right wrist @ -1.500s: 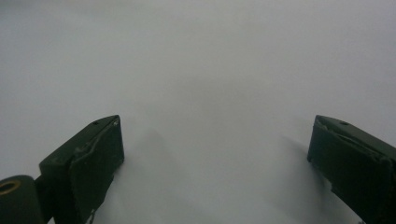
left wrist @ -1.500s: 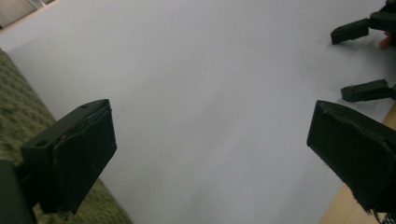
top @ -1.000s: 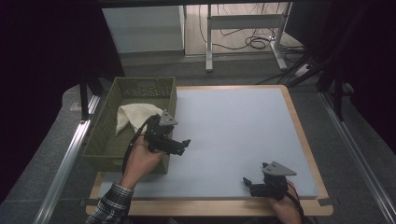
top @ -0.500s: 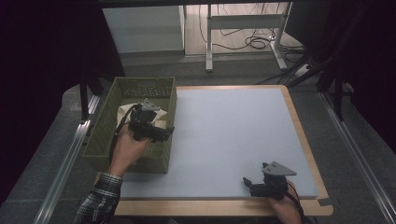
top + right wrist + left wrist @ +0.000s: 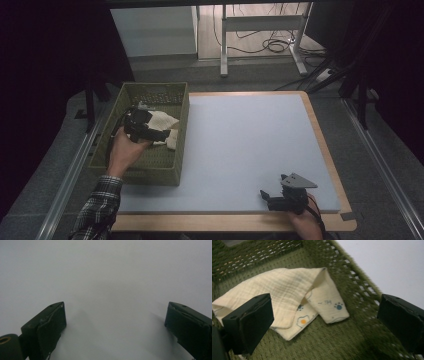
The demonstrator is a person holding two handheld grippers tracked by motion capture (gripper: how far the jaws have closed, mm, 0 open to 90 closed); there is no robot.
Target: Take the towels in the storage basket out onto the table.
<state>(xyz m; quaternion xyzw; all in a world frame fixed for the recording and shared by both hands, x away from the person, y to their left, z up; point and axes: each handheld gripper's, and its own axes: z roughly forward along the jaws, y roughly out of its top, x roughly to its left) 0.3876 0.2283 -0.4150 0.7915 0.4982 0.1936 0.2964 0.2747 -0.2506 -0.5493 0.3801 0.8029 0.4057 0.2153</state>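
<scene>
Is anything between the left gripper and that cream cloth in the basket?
Nothing visible. The left gripper is open inside the green basket, with the folded cloth lying on the basket floor ahead of its jaws and only bare weave between them.

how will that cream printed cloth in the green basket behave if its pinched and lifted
The cream printed muslin cloth lies folded and creased, so it will likely drape limply. It looks thin, probably very light. The open left hand-held gripper may lift only one layer, unfolding it inside the green woven basket.
</scene>
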